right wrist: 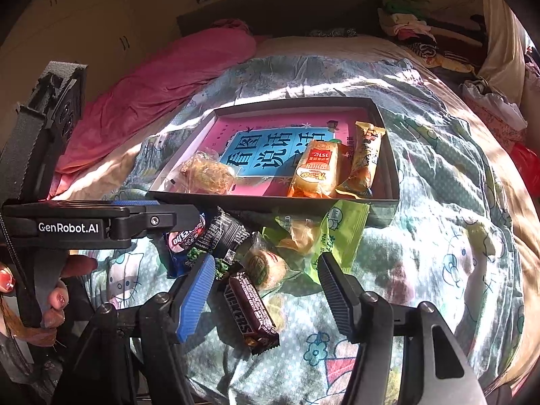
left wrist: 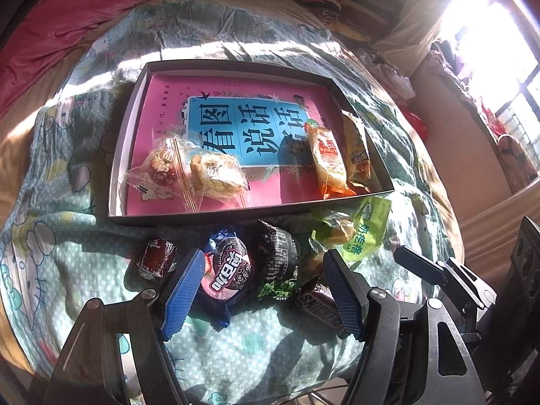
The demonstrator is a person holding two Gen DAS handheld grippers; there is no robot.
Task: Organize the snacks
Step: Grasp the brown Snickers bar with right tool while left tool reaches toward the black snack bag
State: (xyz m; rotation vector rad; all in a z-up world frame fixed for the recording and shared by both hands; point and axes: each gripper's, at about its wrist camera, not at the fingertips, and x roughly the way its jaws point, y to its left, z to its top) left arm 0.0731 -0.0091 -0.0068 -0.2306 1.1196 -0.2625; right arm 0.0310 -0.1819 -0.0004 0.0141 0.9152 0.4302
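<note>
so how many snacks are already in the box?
4: two clear-wrapped pastries front left, orange packet and yellow packet at right. Box; none seem hidden.

Home bedroom, bed (right wrist: 438, 182), wardrobe (right wrist: 84, 33), window (left wrist: 499, 50)

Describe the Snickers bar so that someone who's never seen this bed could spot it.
Find the shallow dark box on the bedspread; loose snacks lie just outside its near wall. The Snickers bar is the nearest of them, between the right gripper's open fingers. It's the only long brown wrapper with white lettering.
</note>
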